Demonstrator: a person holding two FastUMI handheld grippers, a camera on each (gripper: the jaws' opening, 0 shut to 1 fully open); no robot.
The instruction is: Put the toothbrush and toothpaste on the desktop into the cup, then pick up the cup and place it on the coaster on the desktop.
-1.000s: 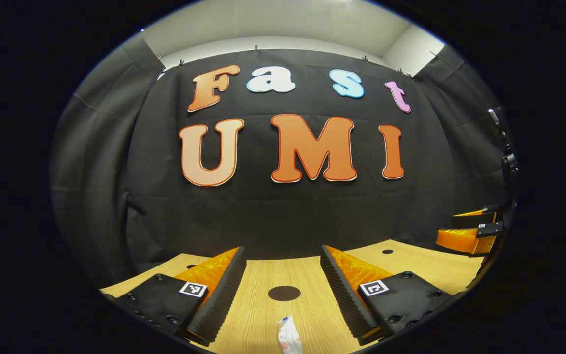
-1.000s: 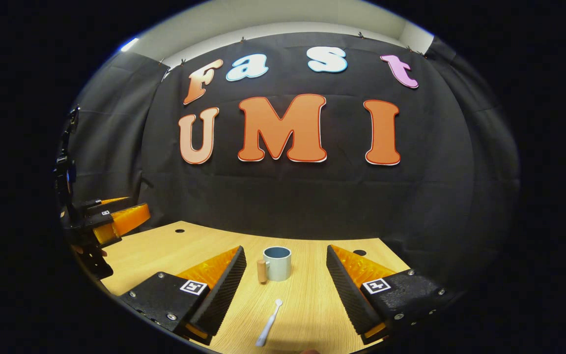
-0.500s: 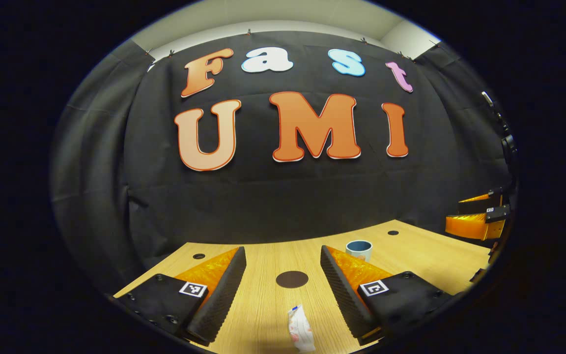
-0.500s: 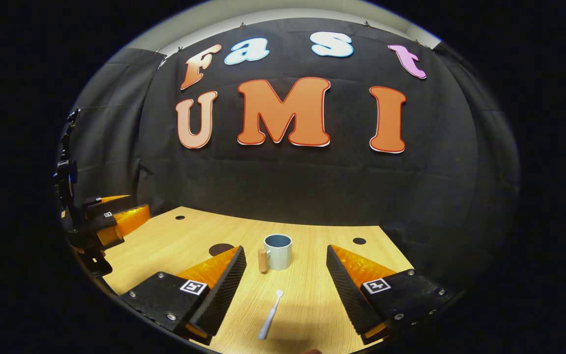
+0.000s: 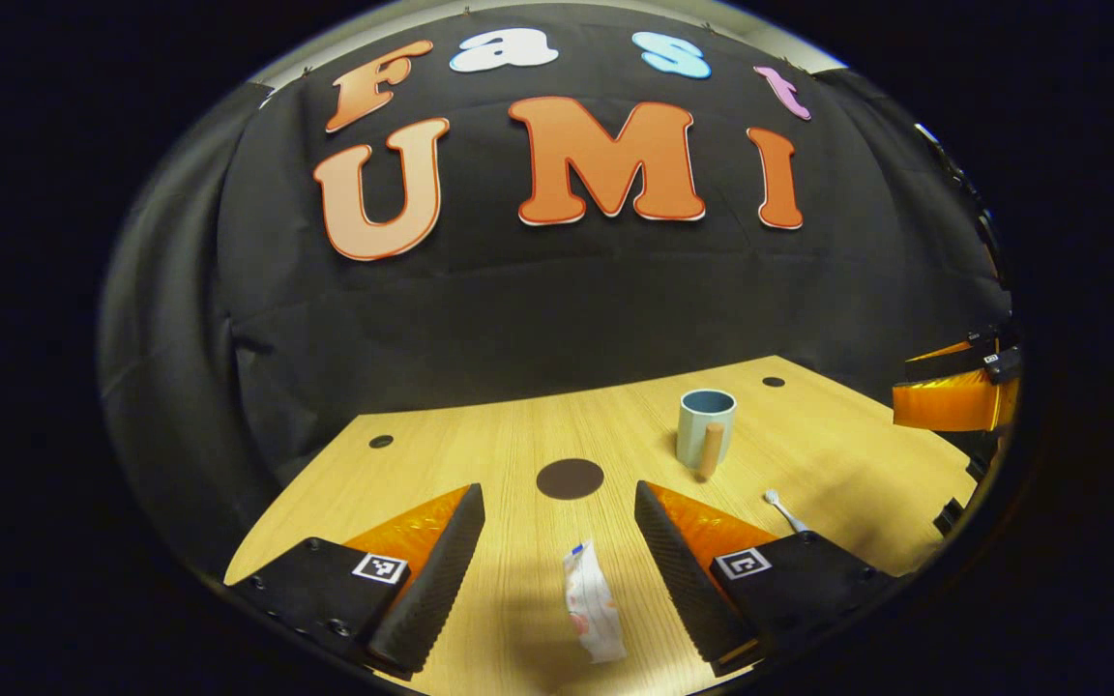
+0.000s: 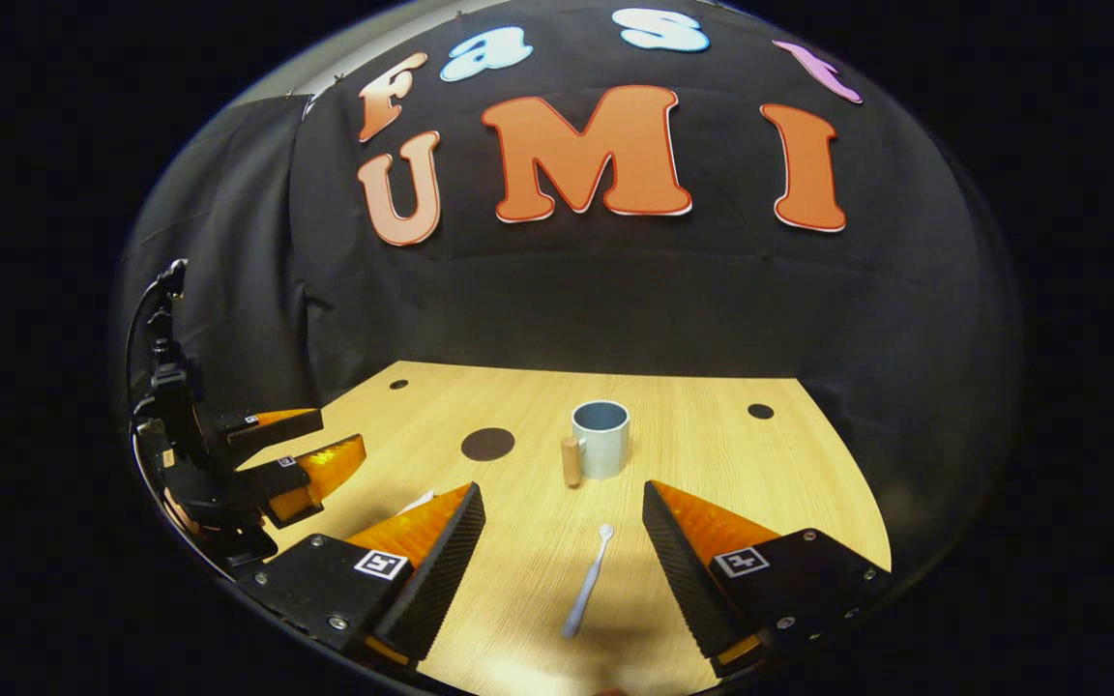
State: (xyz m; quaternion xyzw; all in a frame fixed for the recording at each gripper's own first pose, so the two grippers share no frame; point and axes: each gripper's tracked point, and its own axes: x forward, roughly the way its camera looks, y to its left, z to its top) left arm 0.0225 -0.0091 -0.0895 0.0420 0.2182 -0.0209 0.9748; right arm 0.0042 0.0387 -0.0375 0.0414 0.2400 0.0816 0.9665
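Note:
A white toothpaste tube (image 5: 591, 599) lies flat on the wooden desktop (image 5: 441, 454), low between the fingers of my left gripper (image 5: 558, 491), which is open and above it. Beyond it are the dark round coaster (image 5: 570, 478) and, further right, the pale blue cup (image 5: 705, 425) with a wooden handle. In the right gripper view, the white toothbrush (image 6: 588, 580) lies between the fingers of my open right gripper (image 6: 562, 490), head pointing to the cup (image 6: 600, 440). The coaster (image 6: 487, 444) sits left of the cup. Nothing is held.
The desktop (image 6: 712, 454) ends at the black cloth wall behind. Small dark holes (image 5: 381, 441) mark its far corners. The left gripper (image 6: 339, 432) hangs open at the left of the right gripper view. The right gripper (image 5: 905, 382) juts in at the right edge of the left gripper view.
Both grippers have tilted downward, so more of the desktop shows. The cup and the toothbrush head have come into the left gripper view. Nothing was grasped or moved.

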